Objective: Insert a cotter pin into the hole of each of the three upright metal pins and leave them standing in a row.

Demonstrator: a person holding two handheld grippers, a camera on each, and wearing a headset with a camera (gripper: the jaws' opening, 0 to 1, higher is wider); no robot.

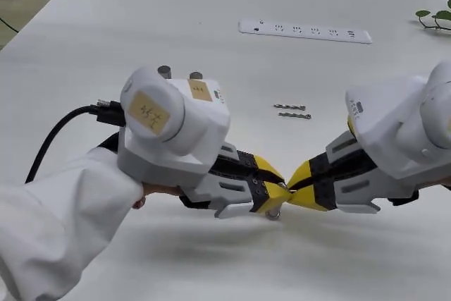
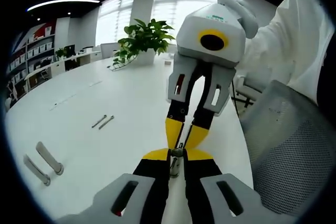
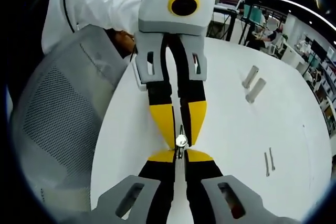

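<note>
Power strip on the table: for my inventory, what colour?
White power strip, clearest in the head view.

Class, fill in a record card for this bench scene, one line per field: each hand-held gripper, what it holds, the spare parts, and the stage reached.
Left hand-held gripper: shut on a metal pin, tip to tip with the other gripper
Right hand-held gripper: shut on what looks like a cotter pin, aimed at the metal pin
Spare cotter pins: two, side by side on the table
Other metal pins: two, close together, apart from the grippers
Background: power strip, plant
Stage: insertion at the held pin; cannot tell if through the hole
</note>
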